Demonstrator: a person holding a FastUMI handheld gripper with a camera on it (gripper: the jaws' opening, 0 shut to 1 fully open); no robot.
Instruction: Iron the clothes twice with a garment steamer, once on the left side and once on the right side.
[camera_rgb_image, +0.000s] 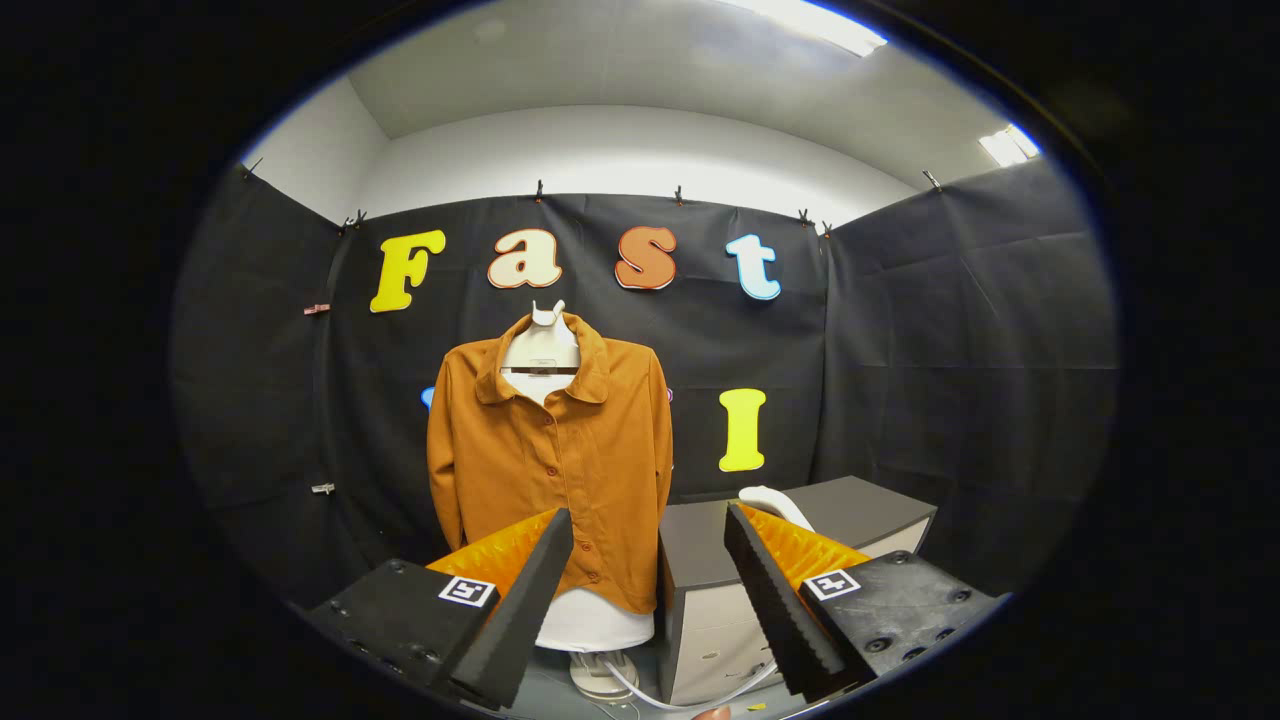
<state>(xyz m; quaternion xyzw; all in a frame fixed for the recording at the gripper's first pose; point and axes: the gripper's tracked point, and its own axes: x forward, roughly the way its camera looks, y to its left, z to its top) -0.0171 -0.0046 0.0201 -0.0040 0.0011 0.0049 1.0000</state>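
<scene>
The gripper is hovering with its two fingers spread wide apart, holding nothing between them. Beyond the fingers, a rust-orange button-front shirt with a collar is hanging on a white dressmaker's torso form, whose pale lower part is showing under the shirt's hem and whose round base is sitting on the floor below. The shirt is facing the gripper, its lower edge partly hidden behind the left finger. Just beside the form, a low grey-topped cabinet with pale drawer fronts is standing, and on its top a white curved garment steamer handle is lying, peeking out just behind the tip of the right finger. A white cord is trailing across the floor from the form's base toward the cabinet.
</scene>
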